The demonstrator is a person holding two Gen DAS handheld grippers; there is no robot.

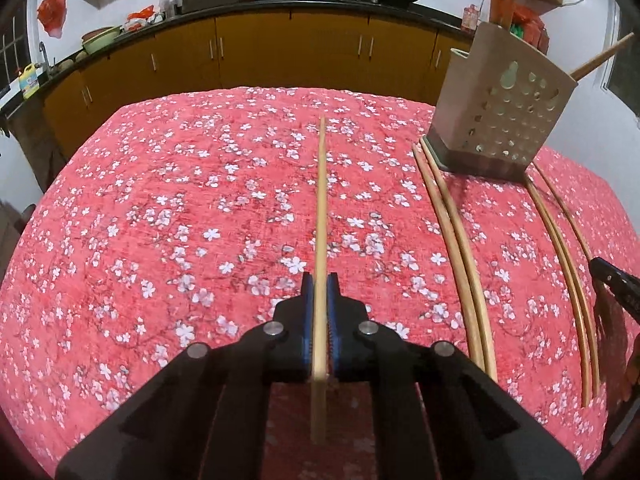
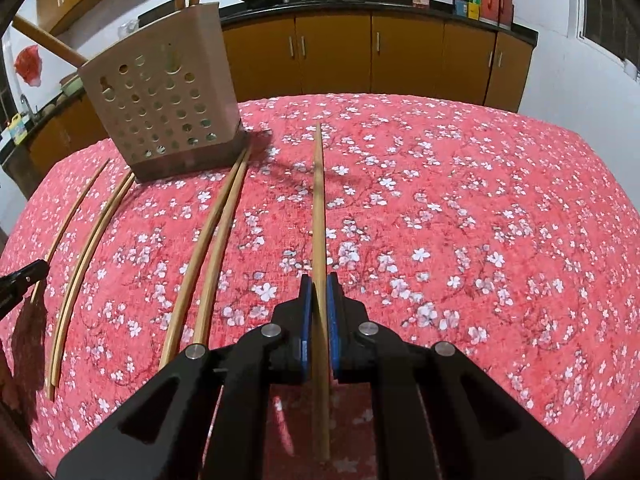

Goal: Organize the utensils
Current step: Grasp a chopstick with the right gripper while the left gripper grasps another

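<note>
In the left wrist view my left gripper is shut on a pale wooden chopstick that runs straight ahead between the blue pads. In the right wrist view my right gripper is shut on another chopstick the same way. A beige perforated utensil holder stands at the back of the table, with orange handles and a wooden handle sticking out of it. Several loose chopsticks lie on the cloth in front of the holder, between the two grippers.
A red floral cloth covers the table. The tip of the right gripper shows at the right edge of the left view; the left gripper's tip shows at the left edge of the right view. Yellow cabinets and woks stand behind.
</note>
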